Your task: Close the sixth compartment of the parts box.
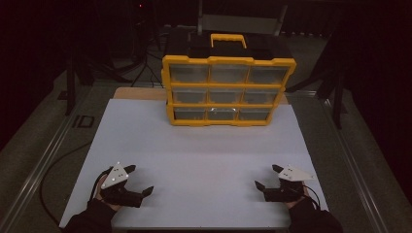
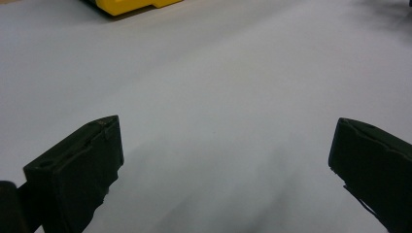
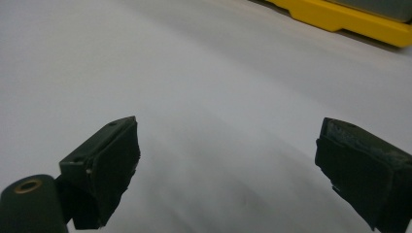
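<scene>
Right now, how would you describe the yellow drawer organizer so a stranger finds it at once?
Look at the white table, far edge, opposite both grippers. The yellow drawer organizer stands upright there, with nine clear drawers in three rows. Its yellow carry handle on top and bright frame stand out against the dark surroundings.

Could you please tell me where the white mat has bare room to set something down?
The white mat is bare between the yellow drawer organizer at its far edge and the open left gripper and right gripper near its front corners.
</scene>
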A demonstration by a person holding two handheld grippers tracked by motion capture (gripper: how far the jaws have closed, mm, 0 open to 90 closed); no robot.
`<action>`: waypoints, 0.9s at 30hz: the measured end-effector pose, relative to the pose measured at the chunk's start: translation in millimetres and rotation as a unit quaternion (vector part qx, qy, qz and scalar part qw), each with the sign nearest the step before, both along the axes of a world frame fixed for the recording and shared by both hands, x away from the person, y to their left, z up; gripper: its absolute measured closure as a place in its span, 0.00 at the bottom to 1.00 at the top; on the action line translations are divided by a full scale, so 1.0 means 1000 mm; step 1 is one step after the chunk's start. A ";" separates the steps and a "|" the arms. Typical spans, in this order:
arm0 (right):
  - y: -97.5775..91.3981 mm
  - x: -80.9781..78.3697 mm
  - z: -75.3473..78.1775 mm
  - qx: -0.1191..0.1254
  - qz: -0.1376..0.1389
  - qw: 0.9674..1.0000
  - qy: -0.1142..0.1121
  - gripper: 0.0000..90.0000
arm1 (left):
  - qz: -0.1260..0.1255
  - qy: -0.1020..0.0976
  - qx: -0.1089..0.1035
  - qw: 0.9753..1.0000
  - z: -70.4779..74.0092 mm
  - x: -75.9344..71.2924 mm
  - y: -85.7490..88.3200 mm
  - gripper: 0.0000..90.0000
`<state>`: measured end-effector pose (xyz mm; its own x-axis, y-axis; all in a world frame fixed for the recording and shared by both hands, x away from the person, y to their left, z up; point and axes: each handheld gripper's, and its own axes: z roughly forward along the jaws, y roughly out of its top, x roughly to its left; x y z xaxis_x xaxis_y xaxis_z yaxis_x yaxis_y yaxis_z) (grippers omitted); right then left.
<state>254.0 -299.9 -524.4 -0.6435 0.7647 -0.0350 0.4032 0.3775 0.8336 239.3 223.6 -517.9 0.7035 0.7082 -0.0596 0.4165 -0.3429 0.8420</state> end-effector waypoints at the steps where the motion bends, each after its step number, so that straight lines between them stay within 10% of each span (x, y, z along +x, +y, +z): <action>1: -0.002 -0.001 0.000 0.004 -0.002 1.000 0.002 0.10 | 0.000 0.000 0.001 1.000 0.000 0.000 0.000 0.00; 27: 0.000 0.003 -0.004 -0.005 0.003 1.000 0.002 0.10 | -0.002 -0.002 0.007 1.000 -0.001 0.000 -0.001 0.00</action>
<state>256.7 -299.9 -528.2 -0.6477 0.7609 -0.0395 0.4044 0.3873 0.8285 239.1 222.6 -518.4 0.7061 0.7065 -0.0476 0.4128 -0.3560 0.8384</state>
